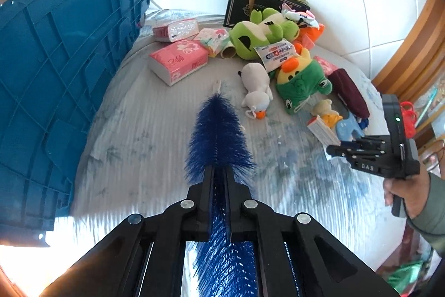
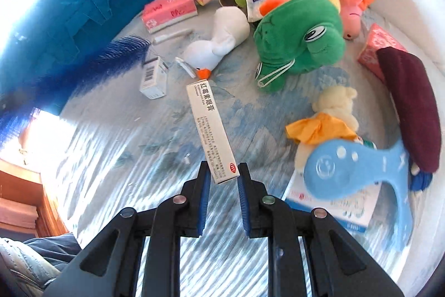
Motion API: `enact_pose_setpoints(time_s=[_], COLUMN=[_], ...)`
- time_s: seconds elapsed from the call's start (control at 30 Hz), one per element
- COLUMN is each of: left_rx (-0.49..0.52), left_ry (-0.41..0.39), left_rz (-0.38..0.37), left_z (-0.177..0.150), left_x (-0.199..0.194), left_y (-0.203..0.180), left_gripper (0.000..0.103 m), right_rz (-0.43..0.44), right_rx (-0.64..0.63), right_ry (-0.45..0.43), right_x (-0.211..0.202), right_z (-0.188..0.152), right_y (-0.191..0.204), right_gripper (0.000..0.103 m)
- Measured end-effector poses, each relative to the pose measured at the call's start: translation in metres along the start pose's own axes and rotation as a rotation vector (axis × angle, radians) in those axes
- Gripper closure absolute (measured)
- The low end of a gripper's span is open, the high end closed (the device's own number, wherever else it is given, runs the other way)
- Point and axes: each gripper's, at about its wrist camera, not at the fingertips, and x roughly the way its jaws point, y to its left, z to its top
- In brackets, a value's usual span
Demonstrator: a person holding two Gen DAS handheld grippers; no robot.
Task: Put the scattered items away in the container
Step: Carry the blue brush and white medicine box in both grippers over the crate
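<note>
White floor tiles surround a pale, blue-flowered sheet (image 1: 139, 146) on which the clutter lies. At its left edge stands the blue crate (image 1: 64, 68), its ribbed wall facing the cameras. Clamped tight in the left gripper (image 1: 219, 174) is a blue bristle brush (image 1: 218, 127), its tip pointing toward the pile. The right gripper (image 2: 222, 171) has its fingers closed narrowly on one end of a long white ointment box (image 2: 210, 127), which juts out over the sheet. Near that box lie a white duck plush (image 2: 214, 46) and a small barcoded carton (image 2: 154, 78); farther off are a green frog plush (image 2: 303, 35), pink tissue packs (image 2: 169, 9) and a maroon cloth (image 2: 414, 107).
</note>
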Motion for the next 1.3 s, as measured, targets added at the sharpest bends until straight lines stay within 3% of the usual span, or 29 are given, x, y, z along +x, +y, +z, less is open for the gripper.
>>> enact_pose_setpoints(time_s=[0.17, 0.6, 1.3], left_rx=[0.028, 0.103, 0.160], left_ry=[-0.021, -0.117, -0.233], left_rz=[0.010, -0.058, -0.120], left_z=[0.010, 0.040, 0.070], left_x=[-0.015, -0.063, -0.110], left_y=[-0.003, -0.024, -0.039], left_gripper=[0.100, 0.101, 0.101], right_rz=[0.000, -0.040, -0.138], right_rx=[0.057, 0.187, 0.230], right_ry=[-0.062, -0.202, -0.413], right_x=[-0.038, -0.119, -0.230], right_z=[-0.013, -0.052, -0.012], right_y=[0.009, 0.017, 0.045], right_gripper=[0.084, 0.084, 0.084])
